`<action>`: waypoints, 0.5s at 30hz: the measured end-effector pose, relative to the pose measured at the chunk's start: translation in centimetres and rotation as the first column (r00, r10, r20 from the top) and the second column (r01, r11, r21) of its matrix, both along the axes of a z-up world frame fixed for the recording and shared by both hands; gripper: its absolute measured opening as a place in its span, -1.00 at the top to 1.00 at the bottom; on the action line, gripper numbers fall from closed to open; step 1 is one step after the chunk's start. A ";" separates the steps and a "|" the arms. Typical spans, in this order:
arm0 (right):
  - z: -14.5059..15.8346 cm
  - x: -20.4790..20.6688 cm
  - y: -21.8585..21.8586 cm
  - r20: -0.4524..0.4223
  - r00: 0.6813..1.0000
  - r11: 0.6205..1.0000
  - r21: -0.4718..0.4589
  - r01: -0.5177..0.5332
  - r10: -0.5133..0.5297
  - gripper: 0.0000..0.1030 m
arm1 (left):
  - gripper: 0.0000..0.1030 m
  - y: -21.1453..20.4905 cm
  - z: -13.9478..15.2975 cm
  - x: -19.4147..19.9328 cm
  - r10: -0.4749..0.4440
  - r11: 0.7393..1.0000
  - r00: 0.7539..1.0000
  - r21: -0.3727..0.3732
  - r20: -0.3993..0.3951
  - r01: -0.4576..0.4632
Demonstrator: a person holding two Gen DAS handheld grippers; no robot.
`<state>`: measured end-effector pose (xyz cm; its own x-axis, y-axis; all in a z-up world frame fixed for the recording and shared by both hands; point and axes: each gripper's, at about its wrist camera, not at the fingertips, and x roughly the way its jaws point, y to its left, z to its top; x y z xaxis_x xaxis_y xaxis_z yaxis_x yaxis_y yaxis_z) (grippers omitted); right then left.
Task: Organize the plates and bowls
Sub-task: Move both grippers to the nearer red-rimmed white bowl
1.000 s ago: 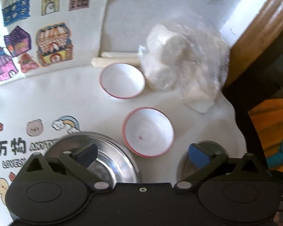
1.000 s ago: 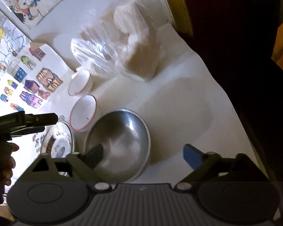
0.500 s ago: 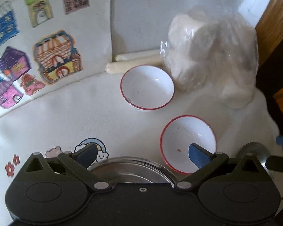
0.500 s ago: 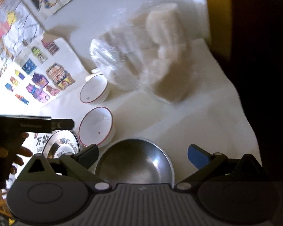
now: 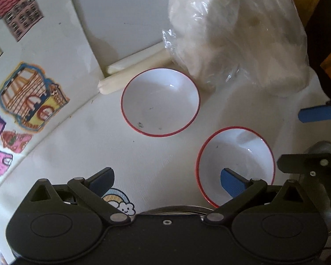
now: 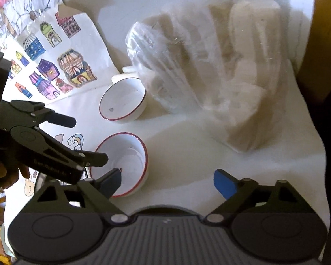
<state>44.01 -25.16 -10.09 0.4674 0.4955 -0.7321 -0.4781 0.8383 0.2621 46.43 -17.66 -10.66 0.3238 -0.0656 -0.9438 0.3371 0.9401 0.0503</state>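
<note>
Two white bowls with red rims sit on the white cloth. The far bowl [image 5: 160, 102] [image 6: 123, 98] lies by the plastic bag. The near bowl [image 5: 235, 164] [image 6: 121, 162] is closer. My left gripper [image 5: 167, 180] is open and empty, its right finger over the near bowl; it shows in the right wrist view [image 6: 81, 141] at left. My right gripper [image 6: 167, 182] is open and empty, its left finger at the near bowl's rim. A steel plate's rim [image 5: 172, 211] peeks above the left gripper body, and a steel bowl's rim [image 6: 165, 211] above the right gripper body.
A clear plastic bag [image 5: 238, 35] [image 6: 211, 66] of white items stands at the back right. A sheet with coloured house stickers [image 5: 31, 92] leans at the left. Rolled white paper [image 5: 130, 72] lies behind the far bowl. The table edge drops away on the right.
Both grippers have moved forward toward the red-rimmed bowls. The steel plate and steel bowl have slipped almost out of view below the gripper bodies. Both stay open.
</note>
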 end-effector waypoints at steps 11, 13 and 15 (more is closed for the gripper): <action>-1.5 0.6 1.5 -0.041 0.999 1.000 -0.005 -0.007 0.007 -0.39 | -0.84 -1.0 -1.1 0.8 -0.033 0.999 0.999 0.018 -0.037 0.034; -1.7 0.7 1.7 -0.053 0.999 1.000 -0.002 -0.002 0.002 -0.27 | -0.71 -1.0 -1.1 0.9 -0.032 0.999 0.999 0.000 -0.041 0.032; -1.8 0.8 1.8 -0.067 0.998 1.000 0.005 0.001 -0.001 -0.16 | -0.58 -0.9 -1.0 0.9 -0.027 0.999 0.999 -0.030 -0.045 0.025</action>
<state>44.80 -23.32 -11.87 0.4178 0.4990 -0.7592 -0.4585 0.8372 0.2979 47.35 -18.52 -11.70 0.2786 -0.1018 -0.9550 0.3628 0.9318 0.0065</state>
